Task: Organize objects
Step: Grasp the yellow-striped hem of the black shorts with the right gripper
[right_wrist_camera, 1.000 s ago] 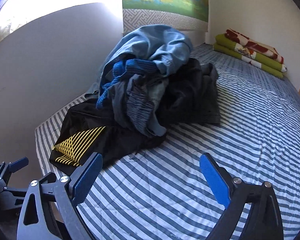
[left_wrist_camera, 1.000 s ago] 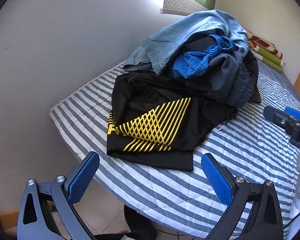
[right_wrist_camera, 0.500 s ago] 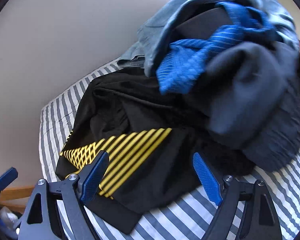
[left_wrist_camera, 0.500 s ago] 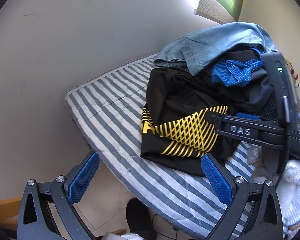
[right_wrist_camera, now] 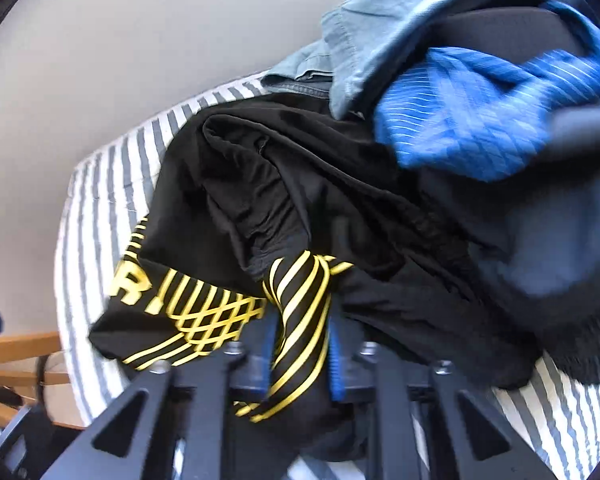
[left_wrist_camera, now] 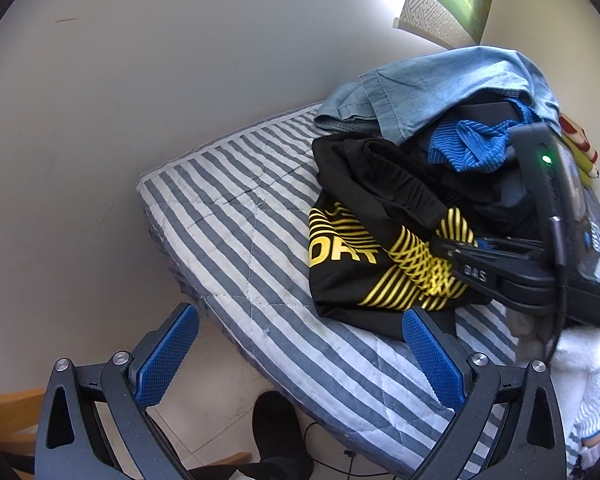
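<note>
A black garment with yellow stripes [left_wrist_camera: 364, 264] lies at the near corner of a striped bed [left_wrist_camera: 235, 216], at the front of a heap of clothes. My right gripper [right_wrist_camera: 300, 344] is closing its jaws on a bunched fold of that black and yellow garment [right_wrist_camera: 300, 320], and the blue pads press the cloth from both sides. From the left wrist view the right gripper [left_wrist_camera: 452, 248] comes in from the right onto the yellow stripes. My left gripper [left_wrist_camera: 295, 360] hangs open over the bed's edge, nothing between its fingers.
Behind the black garment are a light blue denim piece [left_wrist_camera: 440, 92], a bright blue striped piece [left_wrist_camera: 472, 148] and dark grey cloth [right_wrist_camera: 560, 216]. A white wall [left_wrist_camera: 139, 80] runs along the bed's far side. Tiled floor [left_wrist_camera: 219, 408] and a wooden piece [right_wrist_camera: 19, 348] lie below the bed's corner.
My right gripper came down onto the black and yellow garment and closed on a fold, which is now gathered up. The left gripper shifted slightly and stayed open.
</note>
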